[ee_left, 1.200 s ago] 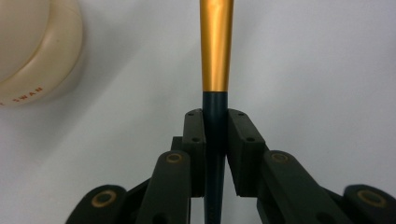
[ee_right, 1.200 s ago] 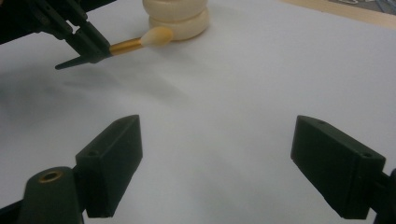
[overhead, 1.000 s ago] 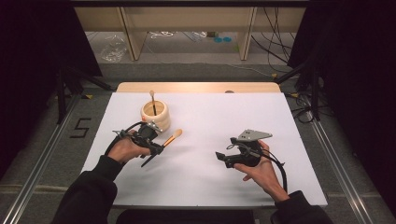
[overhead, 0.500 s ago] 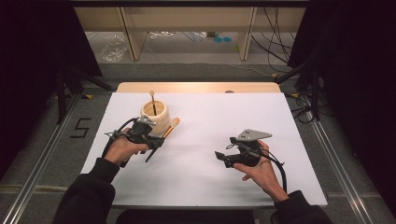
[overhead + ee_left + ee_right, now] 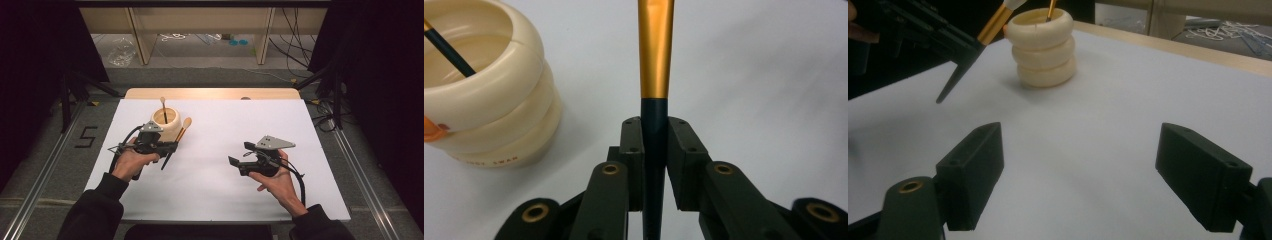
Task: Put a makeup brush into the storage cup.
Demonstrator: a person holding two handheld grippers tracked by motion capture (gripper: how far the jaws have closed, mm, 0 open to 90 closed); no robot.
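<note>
My left gripper (image 5: pixel 171 146) (image 5: pixel 655 131) is shut on the dark handle of a makeup brush (image 5: pixel 180 134) (image 5: pixel 655 55), just below its gold ferrule. The brush slants up, its pale head beside the rim of a cream ringed pot (image 5: pixel 167 125) (image 5: pixel 489 105). A second brush (image 5: pixel 163 107) (image 5: pixel 449 50) stands inside the pot. My right gripper (image 5: pixel 240 153) (image 5: pixel 1098 170) hovers over the white table at the right, jaws wide apart with nothing between them. In the right gripper view the pot (image 5: pixel 1045 47) stands ahead and the held brush (image 5: pixel 968 55) points its handle tip down at the left.
A white sheet (image 5: pixel 225 125) covers the table, with a wooden strip (image 5: pixel 210 93) along the far edge. Dark curtains flank both sides. Shelving legs and cables (image 5: pixel 300 55) lie on the floor beyond the table.
The left gripper has carried the brush away from me toward the pot, so the brush head now sits beside the pot's rim. The right hand has stayed put.
</note>
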